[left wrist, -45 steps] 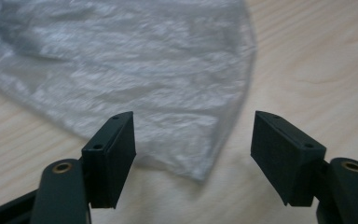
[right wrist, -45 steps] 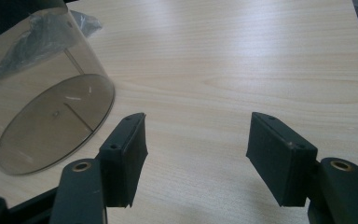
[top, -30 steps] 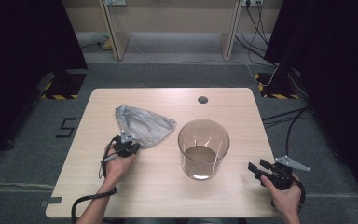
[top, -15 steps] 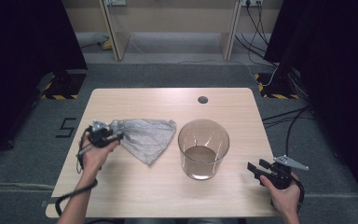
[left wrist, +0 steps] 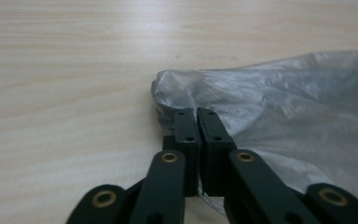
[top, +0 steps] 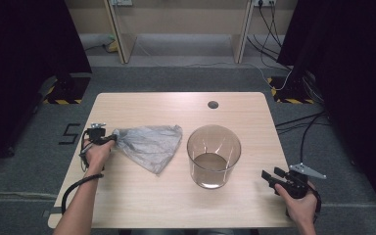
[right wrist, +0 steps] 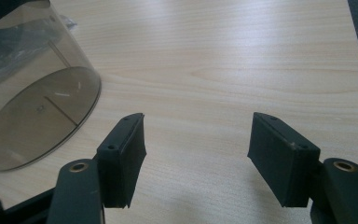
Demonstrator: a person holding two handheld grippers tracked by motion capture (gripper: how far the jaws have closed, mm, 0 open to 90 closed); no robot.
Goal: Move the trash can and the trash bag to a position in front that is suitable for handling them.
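In the high view, a clear plastic bag [top: 149,146] is seen lying flat on the wooden table [top: 176,200], just to the left of a transparent brown bin [top: 213,155] that stands upright near the table's middle. The bag's bunched left corner is pinched by the left gripper [top: 108,139], which is held in the left hand [top: 98,152] well to the left of the bin; from that corner the bag is spread out toward the bin, with its nearest edge close to the bin's wall but apart from it. The right gripper [top: 269,177] is held in the right hand [top: 298,200] to the right of the bin, near the table's front edge, with its jaws parted and nothing between them. A small dark round hole [top: 213,104] is seen in the tabletop beyond the bin.

In the left gripper view, the jaws are shown pressed together on the crumpled corner of the bag [left wrist: 279,102], and the thin film is spread away to the right over the tabletop [left wrist: 65,70].

In the right gripper view, the jaws are shown wide apart above bare tabletop [right wrist: 223,60], gripping nothing. The bin [right wrist: 32,102] is seen at the left, and through its tinted wall part of the bag [right wrist: 9,51] can be made out
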